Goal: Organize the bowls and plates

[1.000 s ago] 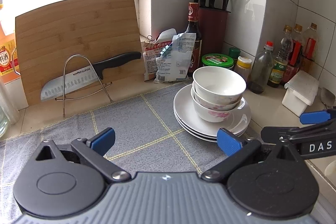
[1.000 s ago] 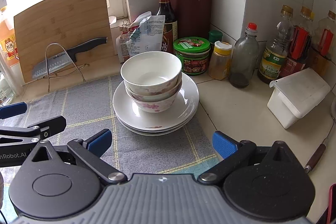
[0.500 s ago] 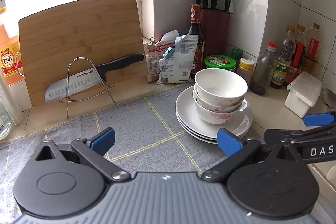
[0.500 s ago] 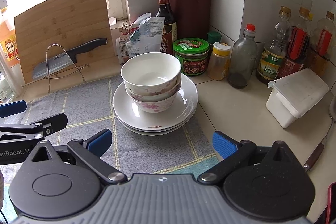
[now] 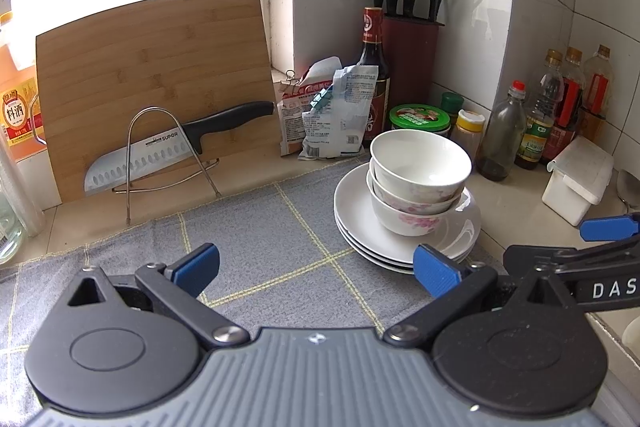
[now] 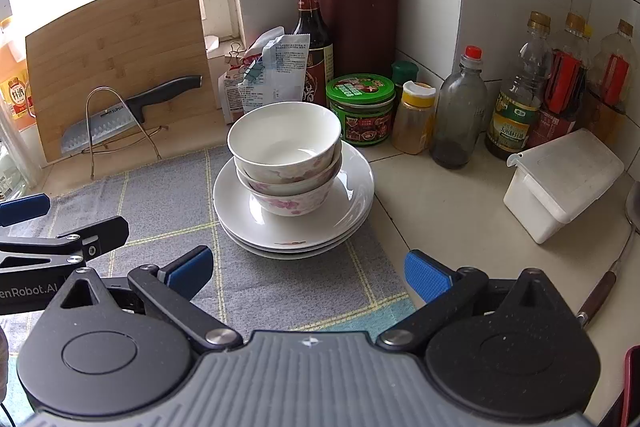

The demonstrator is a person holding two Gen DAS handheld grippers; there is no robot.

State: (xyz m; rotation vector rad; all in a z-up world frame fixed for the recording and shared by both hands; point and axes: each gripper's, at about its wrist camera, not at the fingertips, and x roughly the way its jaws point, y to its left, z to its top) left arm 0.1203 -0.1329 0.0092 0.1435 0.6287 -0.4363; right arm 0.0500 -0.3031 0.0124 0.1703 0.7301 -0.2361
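Note:
Three white bowls with pink flowers point(image 5: 418, 183) point(image 6: 286, 159) are nested on a stack of white plates point(image 5: 360, 223) point(image 6: 232, 199), which rests on the grey checked cloth point(image 5: 256, 247) point(image 6: 160, 211). My left gripper point(image 5: 316, 265) is open and empty, low over the cloth, to the left of the stack. My right gripper point(image 6: 306, 269) is open and empty too, just in front of the stack. Each gripper's fingertips show at the edge of the other's view.
A bamboo cutting board point(image 5: 152, 79) and a knife point(image 5: 176, 149) on a wire rack stand at the back left. A knife block point(image 6: 358, 23), sauce bottles point(image 6: 516, 95), jars point(image 6: 360, 107) and a white box point(image 6: 560, 187) crowd the back and right. A spoon point(image 6: 612, 267) lies at the right edge.
Both grippers drew back slightly from the stack, which stays still. Their jaws remain open.

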